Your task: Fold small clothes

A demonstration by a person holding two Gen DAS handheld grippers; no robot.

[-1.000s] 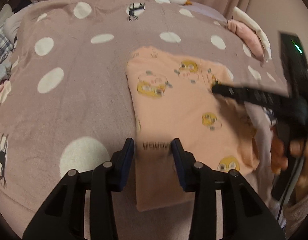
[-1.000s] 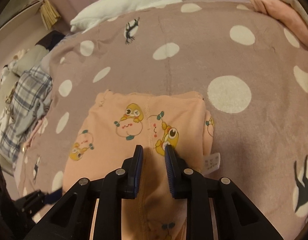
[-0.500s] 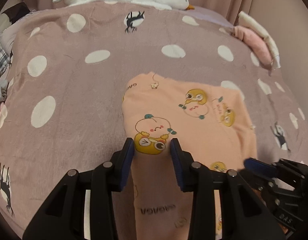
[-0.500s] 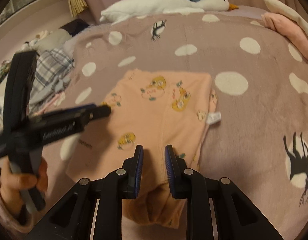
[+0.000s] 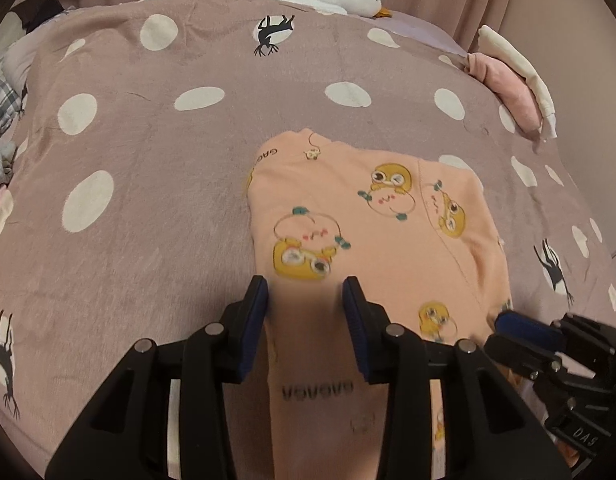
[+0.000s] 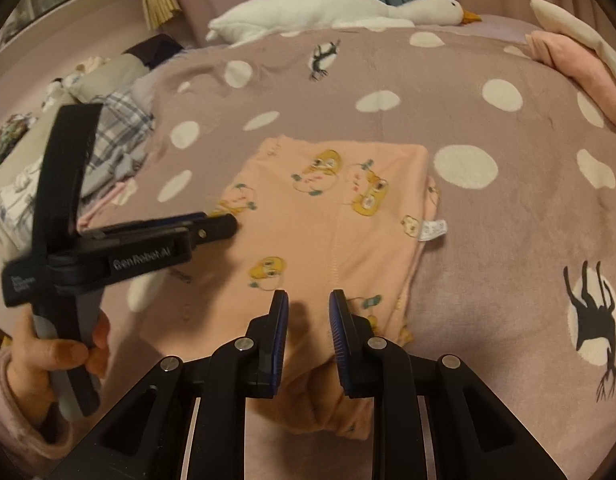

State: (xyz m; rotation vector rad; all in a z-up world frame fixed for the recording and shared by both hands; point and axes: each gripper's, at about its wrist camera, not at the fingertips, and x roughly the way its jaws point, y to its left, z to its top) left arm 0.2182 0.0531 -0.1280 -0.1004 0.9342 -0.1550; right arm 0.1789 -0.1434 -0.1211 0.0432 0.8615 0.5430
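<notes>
Peach garment [image 5: 372, 248] with yellow cartoon prints lies folded flat on the blanket [image 5: 147, 208], centre-right of the left wrist frame, centre of the right wrist frame; white label [image 6: 434, 231] sticks out at its right edge. Left gripper [image 5: 305, 292] over the garment's near left part, jaws partly apart with cloth showing between the pads; cannot tell if they pinch it. Right gripper [image 6: 308, 304] at bottom centre of its frame above the garment's near edge, jaws narrow, cloth seen in the gap, grip unclear. Hand [image 6: 55, 344] in a pink sleeve holds the left gripper's handle, lower left. Mauve blanket has white dots. Plush goose [image 6: 348, 10] at top; pink folded clothes [image 5: 504, 84] upper right; plaid cloth [image 6: 111, 136] at left.
</notes>
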